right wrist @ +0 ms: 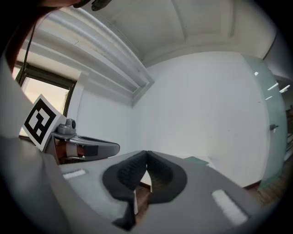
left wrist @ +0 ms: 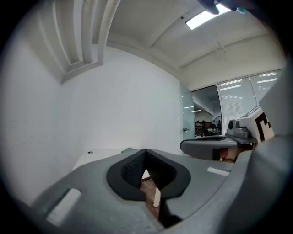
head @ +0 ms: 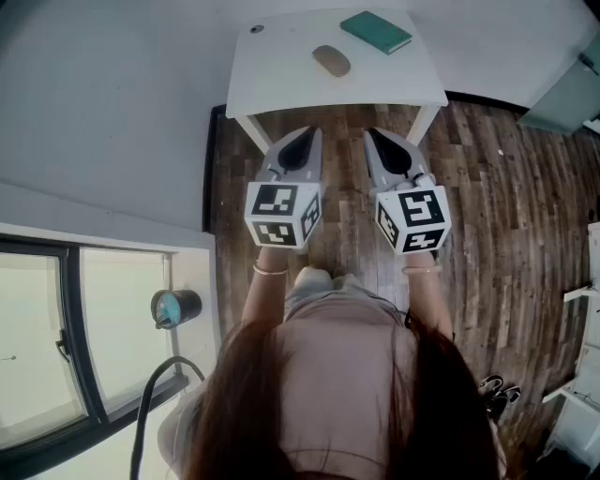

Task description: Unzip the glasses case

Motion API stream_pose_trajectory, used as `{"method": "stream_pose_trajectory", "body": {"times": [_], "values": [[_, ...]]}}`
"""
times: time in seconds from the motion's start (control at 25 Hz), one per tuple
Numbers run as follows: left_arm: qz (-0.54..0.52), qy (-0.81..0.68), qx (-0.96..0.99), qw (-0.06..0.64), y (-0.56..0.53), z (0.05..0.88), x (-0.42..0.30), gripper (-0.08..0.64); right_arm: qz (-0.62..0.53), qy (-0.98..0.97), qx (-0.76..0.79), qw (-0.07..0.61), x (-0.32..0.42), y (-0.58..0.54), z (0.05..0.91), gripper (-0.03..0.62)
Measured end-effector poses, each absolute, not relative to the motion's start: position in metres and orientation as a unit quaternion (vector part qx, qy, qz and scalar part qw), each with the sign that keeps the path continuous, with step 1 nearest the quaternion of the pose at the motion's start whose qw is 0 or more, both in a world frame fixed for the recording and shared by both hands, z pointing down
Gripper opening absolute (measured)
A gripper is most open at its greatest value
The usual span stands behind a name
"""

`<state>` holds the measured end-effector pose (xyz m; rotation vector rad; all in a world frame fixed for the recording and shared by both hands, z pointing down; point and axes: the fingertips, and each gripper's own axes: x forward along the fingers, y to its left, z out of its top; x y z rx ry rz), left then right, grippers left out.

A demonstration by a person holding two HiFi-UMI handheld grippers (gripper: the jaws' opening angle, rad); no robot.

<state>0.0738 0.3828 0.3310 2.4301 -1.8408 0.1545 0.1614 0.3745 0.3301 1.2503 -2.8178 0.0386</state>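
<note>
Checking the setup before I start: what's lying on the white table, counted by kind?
Glasses case: 1
Green book: 1
Small dark round spot, too small to identify: 1
Total: 3

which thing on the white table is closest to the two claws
The tan oval case, lying mid-table. The green flat rectangular one sits farther back toward the right, and the small dark dot is at the back left corner.
</note>
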Motion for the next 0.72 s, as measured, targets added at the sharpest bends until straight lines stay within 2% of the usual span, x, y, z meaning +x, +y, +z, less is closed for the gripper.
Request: {"method": "stream_pose_trajectory", "body": {"times": [0.36,0.72], "values": [[0.062,-0.597,0.798,0.046,0.367,0.337,0.088,0.002,0.044,-0.919,0.391,0.01,0.169,0.366,0.338,0.002],[0.067,-0.585,0.807,0.048,0.331,0.343,0.08,0.002,0.045,-0.917,0.397,0.018,0.158,0.335,0.347,0.002]]}}
